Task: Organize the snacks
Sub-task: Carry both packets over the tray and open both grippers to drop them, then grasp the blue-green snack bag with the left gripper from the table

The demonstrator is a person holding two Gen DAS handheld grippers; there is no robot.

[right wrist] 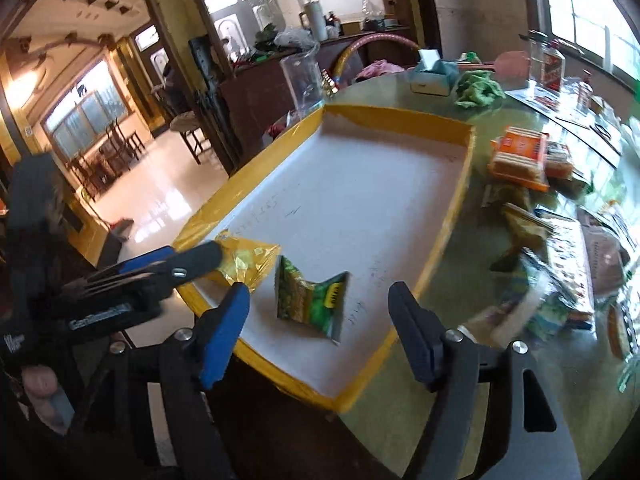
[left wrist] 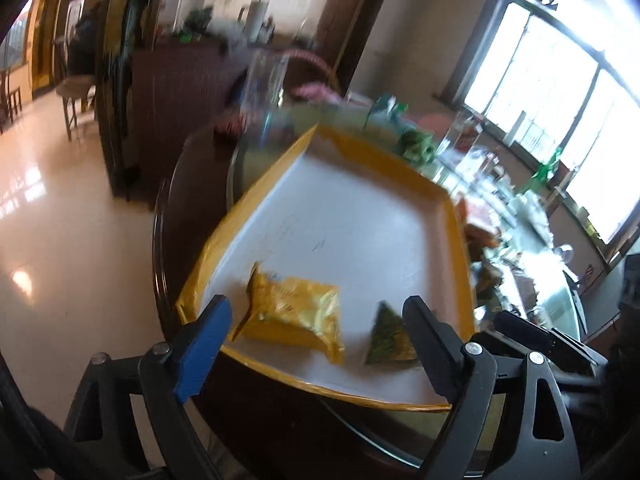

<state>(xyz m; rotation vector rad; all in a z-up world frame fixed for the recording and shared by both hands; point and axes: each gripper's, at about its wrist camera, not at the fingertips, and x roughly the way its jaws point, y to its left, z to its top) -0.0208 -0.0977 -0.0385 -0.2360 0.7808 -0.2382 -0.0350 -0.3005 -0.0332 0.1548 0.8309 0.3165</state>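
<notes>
Two grippers tilted downward over the near end of a yellow-rimmed tray [right wrist: 460,200] on the round worktop [right wrist: 400,92]. Left gripper [left wrist: 316,332] with fingers spread wide, nothing between, above a yellow snack packet [left wrist: 294,316] lying flat on the tray's white floor. Right gripper [right wrist: 318,320] likewise wide apart and gripping nothing, above a green snack packet [right wrist: 310,300] resting just beside the yellow one. More snacks, among them an orange biscuit pack [right wrist: 520,152], heaped on the worktop right of the tray. Faint handwriting on the tray floor and print on the packets too blurred to read.
</notes>
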